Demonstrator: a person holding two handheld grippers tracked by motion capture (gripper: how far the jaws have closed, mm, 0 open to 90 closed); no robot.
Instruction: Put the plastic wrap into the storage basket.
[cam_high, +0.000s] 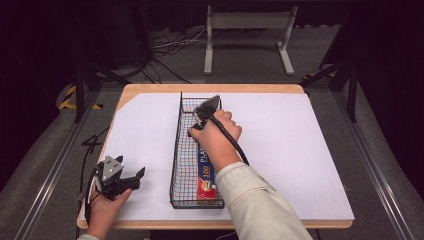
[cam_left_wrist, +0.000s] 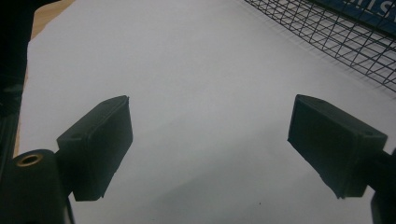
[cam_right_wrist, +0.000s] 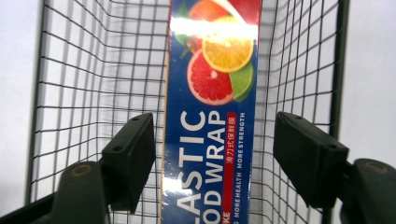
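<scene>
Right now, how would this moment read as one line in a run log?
left hand-held gripper: open, over white sheet | right hand-held gripper: open, astride plastic wrap box, not gripping | box: lying in wire basket

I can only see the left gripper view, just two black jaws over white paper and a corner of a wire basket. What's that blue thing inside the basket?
Observer: It's a long blue box of plastic food wrap, with orange and grapefruit slices printed on it.
Operator: Is somebody holding it?
Observer: No. The right gripper has its jaws open on either side of the box, with a gap on both sides.
Operator: What shape is the basket?
Observer: The basket is long and narrow, and the box lies lengthwise in it.
</scene>
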